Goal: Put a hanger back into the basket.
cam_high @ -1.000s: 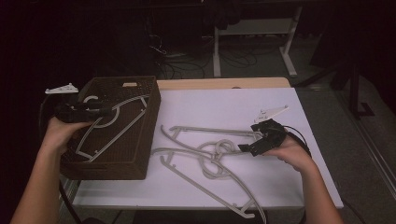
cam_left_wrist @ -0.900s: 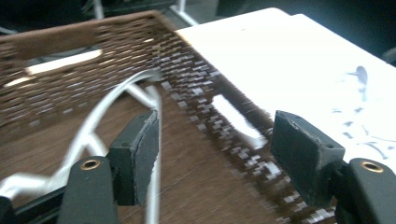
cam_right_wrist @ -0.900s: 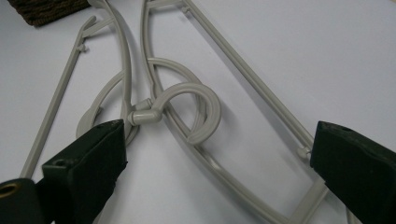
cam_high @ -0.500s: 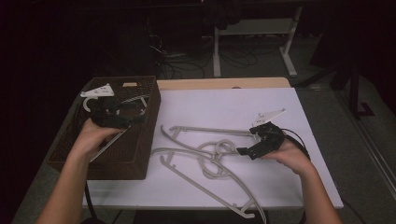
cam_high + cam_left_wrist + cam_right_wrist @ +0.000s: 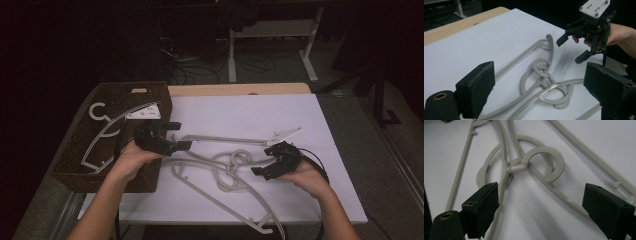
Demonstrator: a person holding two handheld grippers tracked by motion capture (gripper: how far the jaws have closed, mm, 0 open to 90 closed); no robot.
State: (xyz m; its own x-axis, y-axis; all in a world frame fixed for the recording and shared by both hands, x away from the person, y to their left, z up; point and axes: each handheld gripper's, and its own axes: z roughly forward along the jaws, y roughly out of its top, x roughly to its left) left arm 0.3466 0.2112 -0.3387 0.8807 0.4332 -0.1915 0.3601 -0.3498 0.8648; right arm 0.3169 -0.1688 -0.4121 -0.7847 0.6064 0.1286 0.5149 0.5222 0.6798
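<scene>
The white table top point(image 5: 240, 112) is the biggest thing here, and plenty of bare surface is left beyond both grippers toward its far edge, where a strip of wood point(image 5: 235, 89) is exposed. At its left end a dark wicker basket point(image 5: 75, 165) is parked, just behind and under the left gripper point(image 5: 176, 136), with one pale hanger point(image 5: 107, 132) laid slantwise inside it and its hook up near the far wall. Two more grey hangers point(image 5: 220, 172) are sprawled on the white top between the grippers, their hooks tangled together into a knot point(image 5: 544, 72) pretty much in the middle. The left gripper is held over the basket's right rim, pointed out at that knot, jaws spread wide with nothing between them; they've just been opening. From its own view the knot is seen straight ahead past the pads, with clear table on both sides. The right gripper point(image 5: 265, 167) is held low just off the right side of the knot, jaws also spread and empty, though they've just been closing a bit. In the right gripper view the looped hooks point(image 5: 541, 162) are seen right in front, one thin hanger arm point(image 5: 499, 195) running close by the left pad, whether touching can't be told. The nearest hanger's long curved arm is stretched out to the table's near edge, below the right gripper.
</scene>
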